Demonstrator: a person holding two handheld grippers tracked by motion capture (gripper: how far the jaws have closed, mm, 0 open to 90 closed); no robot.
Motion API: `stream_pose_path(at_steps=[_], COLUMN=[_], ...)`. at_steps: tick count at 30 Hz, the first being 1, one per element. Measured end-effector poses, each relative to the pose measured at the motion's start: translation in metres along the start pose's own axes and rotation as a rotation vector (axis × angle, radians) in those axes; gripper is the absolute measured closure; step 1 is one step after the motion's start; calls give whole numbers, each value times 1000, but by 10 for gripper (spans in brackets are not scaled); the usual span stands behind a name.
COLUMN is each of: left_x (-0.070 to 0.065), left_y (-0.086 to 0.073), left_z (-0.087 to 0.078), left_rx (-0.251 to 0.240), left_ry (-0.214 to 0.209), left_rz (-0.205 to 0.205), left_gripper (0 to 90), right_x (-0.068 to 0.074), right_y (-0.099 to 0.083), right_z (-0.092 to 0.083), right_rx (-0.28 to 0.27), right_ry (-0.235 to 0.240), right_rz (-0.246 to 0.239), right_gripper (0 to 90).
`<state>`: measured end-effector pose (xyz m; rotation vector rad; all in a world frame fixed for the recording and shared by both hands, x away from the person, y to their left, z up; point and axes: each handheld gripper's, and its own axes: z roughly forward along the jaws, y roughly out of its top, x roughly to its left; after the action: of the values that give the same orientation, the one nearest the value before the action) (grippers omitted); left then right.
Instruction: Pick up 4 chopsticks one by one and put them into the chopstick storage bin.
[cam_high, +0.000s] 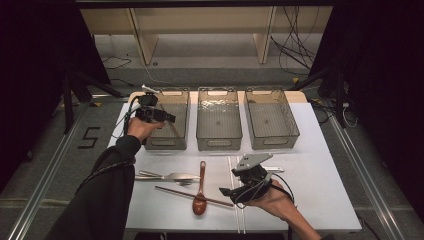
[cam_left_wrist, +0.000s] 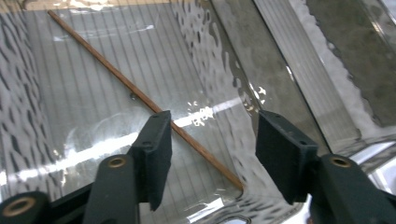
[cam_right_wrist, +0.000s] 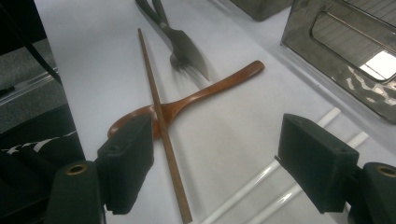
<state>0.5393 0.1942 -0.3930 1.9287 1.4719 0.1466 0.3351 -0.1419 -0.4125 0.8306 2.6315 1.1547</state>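
A: Our left tongs (cam_high: 167, 118) hang over the left bin (cam_high: 181, 94), jaws standing apart with nothing pressed between the pads. In the left gripper view a chopstick (cam_left_wrist: 140, 95) lies slanted on that bin's ribbed floor, free of the tongs.

B: And its mate, the second chopstick (cam_right_wrist: 161, 121), is on the table (cam_high: 320, 170), crossing the bowl end of the wooden spoon (cam_right_wrist: 196, 95). Our right tongs (cam_right_wrist: 217, 163) hover just short of it, wide open and holding nothing.

A: How do we think it will handle?

B: Light, we'd judge, and stiff: a thin wooden rod that won't bend in the pads. The trouble is its narrowness. It lies nearly flat on the table, so the pads have little to bite, and it could roll or swing if we catch it off centre.

A: So where do we take it?

B: Near the middle, we'd say, on the stretch past the spoon where it rests on bare table, jaws set square across its length. Gripped at the near end it would likely droop.

A: The fork (cam_right_wrist: 187, 46) lies just beside its far end, and white rods (cam_right_wrist: 261, 179) lie near our right pad.

B: We should keep clear of both, and of the spoon, which may shift if the chopstick drags over it.
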Motion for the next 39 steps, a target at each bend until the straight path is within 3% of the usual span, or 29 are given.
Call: stream_pose_path(at_steps=[4,8,11,16,21,25,29,39], left_x=[-7,-15,-21,-37,-54,-69,-75,-83], left_y=[-6,-18,-31,-56,-81,-100,-116,-137], left_z=[-9,-26,-40,-59,-69,-72,-74,-77], left_rx=[1,-31,-38,-48,-34,4,29,65], left_ry=[-42,-104,-151,-184,-232,-211,-214,-216], left_rz=[36,87,134,225,289,388,436,496], left_gripper=[349,291,257,216,179,166,164,162], right_x=[0,4,7,11,17,18,19,21], right_y=[1,3,4,5,5,5,3,0], right_z=[1,2,7,18,26,32,38,46], right_rx=[7,25,71,183,240,285,317,374], right_ry=[0,4,6,28,34,46,65,76], right_rz=[1,-10,-34,-107,-143,-169,-185,-212], right_gripper=[275,276,277,284,314,337,367,424])
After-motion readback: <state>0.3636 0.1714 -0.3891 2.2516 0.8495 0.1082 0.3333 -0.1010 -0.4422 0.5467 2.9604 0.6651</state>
